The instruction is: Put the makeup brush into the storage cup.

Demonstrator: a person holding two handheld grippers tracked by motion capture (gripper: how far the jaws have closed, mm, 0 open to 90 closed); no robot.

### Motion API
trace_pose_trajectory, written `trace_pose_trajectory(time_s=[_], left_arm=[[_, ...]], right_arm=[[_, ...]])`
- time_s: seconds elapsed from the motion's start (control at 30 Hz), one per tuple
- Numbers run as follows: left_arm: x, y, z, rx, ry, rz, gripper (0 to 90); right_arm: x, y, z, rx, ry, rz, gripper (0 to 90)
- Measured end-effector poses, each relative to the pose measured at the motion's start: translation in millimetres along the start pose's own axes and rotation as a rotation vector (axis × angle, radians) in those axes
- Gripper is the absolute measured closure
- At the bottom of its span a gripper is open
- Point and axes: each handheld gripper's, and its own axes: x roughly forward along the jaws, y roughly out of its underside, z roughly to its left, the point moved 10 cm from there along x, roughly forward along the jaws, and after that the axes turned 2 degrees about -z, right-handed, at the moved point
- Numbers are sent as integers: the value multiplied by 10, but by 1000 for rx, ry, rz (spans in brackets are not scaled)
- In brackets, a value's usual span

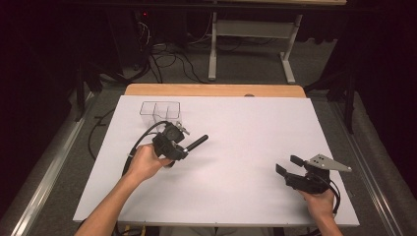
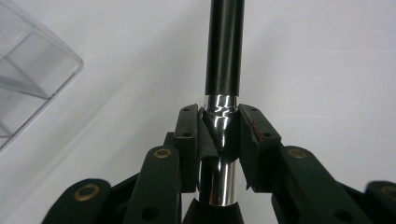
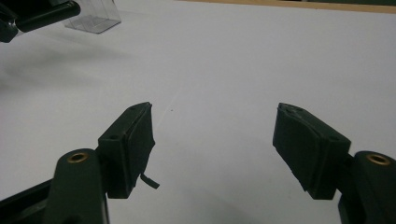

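Left pads (image 2: 254, 140): clenched on a black-and-chrome rod (image 2: 224, 51); both pads press the shiny chrome band from either side.
Rod, left gripper view: chrome section sits between the jaws, matte black section runs on to 12 o'clock and out of the top edge.
Rod, high view (image 1: 195, 143): black end sticks out of the left gripper toward 2 o'clock, raised off the sheet; faint shadow on the sheet below it.
Left gripper (image 1: 183, 150): held in the person's left hand (image 1: 142, 162), left of table centre; its cable loops off toward 9 o'clock and down past the sheet edge.
Right pads (image 3: 135, 140): released, wide apart, bare sheet between them; a small torn strip hangs from the lower edge of the left-side pad.
Right gripper (image 1: 289, 165): near the table's right front, jaws aimed toward 10 o'clock, grey three-cornered plate on top; held from below by the right hand (image 1: 319, 201).
Separation: the two grippers are well apart.
Clear box (image 1: 161, 111): transparent, with dividers, at 11 o'clock from the left gripper, near it, toward the far left of the sheet; one corner shows at 10 o'clock in the left gripper view.
White sheet (image 1: 236, 196): covers the table; wooden edge (image 1: 216, 90) shows along the far side at 12 o'clock.
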Motion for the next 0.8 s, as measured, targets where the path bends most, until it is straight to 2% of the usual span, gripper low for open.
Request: trace_pose_trajectory(time_s=[0.17, 0.27, 0.6, 0.8], left_arm=[[-27, -73, -148, 20, 44, -25, 706], [-24, -111, -228, 37, 55, -29, 706], [79, -245, -480, 75, 98, -33, 706], [112, -306, -654, 116, 129, -28, 706]], right_arm=[[-2, -2, 6, -3, -1, -2, 307], [-4, -3, 2, -1, 0, -4, 307], [9, -11, 14, -7, -4, -1, 308], [-1, -14, 24, -12, -5, -6, 308]])
